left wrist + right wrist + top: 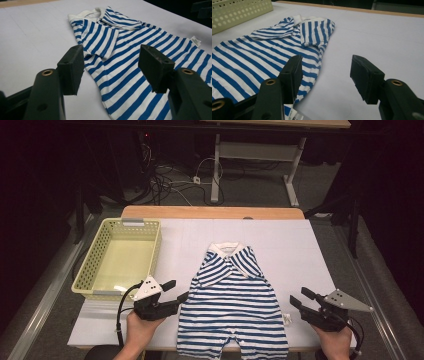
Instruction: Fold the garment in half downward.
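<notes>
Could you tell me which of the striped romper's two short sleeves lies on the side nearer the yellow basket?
The sleeve on the left gripper's side of the blue-and-white striped romper; the other sleeve folds toward the right gripper, away from the pale yellow perforated plastic basket.

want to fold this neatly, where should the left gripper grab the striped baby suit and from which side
Take the striped baby suit at its left side edge, below the short sleeve. It lies flat on the table, so a thin hem is all there is to pinch. Bring the left gripper in low from the left, one jaw sliding under the edge.

one striped romper (pixel 234 307), one basket (pixel 91 270), two grippers (pixel 172 292)
</notes>
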Action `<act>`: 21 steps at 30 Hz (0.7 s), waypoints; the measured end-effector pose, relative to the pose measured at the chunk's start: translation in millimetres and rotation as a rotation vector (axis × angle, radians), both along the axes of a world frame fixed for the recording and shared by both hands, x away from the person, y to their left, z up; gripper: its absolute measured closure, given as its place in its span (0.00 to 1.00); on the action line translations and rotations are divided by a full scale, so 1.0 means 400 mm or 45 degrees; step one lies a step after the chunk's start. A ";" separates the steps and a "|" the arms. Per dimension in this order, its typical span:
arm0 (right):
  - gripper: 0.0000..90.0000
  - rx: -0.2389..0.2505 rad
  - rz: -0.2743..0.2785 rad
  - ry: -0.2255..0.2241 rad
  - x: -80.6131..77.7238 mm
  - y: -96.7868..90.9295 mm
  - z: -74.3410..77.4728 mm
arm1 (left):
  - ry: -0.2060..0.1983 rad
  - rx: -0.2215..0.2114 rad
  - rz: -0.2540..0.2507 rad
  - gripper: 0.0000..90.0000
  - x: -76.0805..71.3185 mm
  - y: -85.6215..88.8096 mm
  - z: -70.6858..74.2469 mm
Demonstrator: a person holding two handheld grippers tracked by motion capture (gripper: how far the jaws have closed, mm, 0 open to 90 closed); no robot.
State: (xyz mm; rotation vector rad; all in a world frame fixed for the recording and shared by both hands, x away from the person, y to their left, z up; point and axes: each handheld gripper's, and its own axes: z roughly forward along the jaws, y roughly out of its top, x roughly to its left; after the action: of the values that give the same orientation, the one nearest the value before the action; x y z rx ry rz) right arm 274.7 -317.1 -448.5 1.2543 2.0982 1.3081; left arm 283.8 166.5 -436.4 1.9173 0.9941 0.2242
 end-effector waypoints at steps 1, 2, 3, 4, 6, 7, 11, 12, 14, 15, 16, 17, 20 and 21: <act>0.50 0.004 0.004 0.004 0.003 0.002 -0.001 | 0.002 0.003 -0.002 0.40 0.002 -0.003 -0.001; 0.50 0.005 0.008 0.006 0.005 0.003 -0.001 | 0.004 0.004 -0.003 0.40 0.006 -0.006 -0.002; 0.50 0.003 0.014 0.006 0.008 0.007 -0.002 | 0.005 0.002 -0.003 0.40 0.009 -0.009 -0.003; 0.50 0.002 0.018 0.006 0.009 0.010 -0.003 | 0.006 0.000 -0.004 0.40 0.011 -0.011 -0.004; 0.51 -0.001 0.028 0.005 0.012 0.014 -0.003 | 0.007 0.002 -0.008 0.40 0.015 -0.016 -0.005; 0.51 0.001 0.035 0.006 0.014 0.016 -0.004 | 0.007 0.002 -0.008 0.40 0.016 -0.019 -0.006; 0.51 -0.005 0.048 0.015 0.021 0.023 -0.005 | 0.018 0.010 -0.016 0.41 0.028 -0.030 -0.011; 0.51 -0.007 0.052 0.013 0.024 0.024 -0.005 | 0.021 0.012 -0.016 0.41 0.031 -0.032 -0.012; 0.51 -0.004 0.058 0.014 0.028 0.029 -0.004 | 0.023 0.010 -0.014 0.41 0.036 -0.035 -0.013; 0.51 -0.002 0.062 0.012 0.031 0.033 -0.004 | 0.022 0.010 -0.012 0.41 0.038 -0.037 -0.014; 0.51 -0.004 0.070 0.016 0.035 0.040 -0.004 | 0.021 0.012 -0.013 0.41 0.040 -0.039 -0.013; 0.52 -0.007 0.078 0.017 0.039 0.045 -0.004 | 0.020 0.016 -0.013 0.41 0.042 -0.040 -0.013; 0.52 -0.004 0.102 0.023 0.051 0.062 -0.007 | 0.020 0.016 -0.016 0.41 0.047 -0.045 -0.014; 0.53 -0.001 0.109 0.030 0.055 0.066 -0.008 | 0.022 0.014 -0.015 0.41 0.049 -0.047 -0.015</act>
State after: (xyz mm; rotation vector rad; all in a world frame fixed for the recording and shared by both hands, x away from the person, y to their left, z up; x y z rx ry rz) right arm 296.7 -290.9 -451.5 1.1973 2.1907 1.3344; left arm 303.3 147.8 -442.4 1.9378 0.9949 0.2068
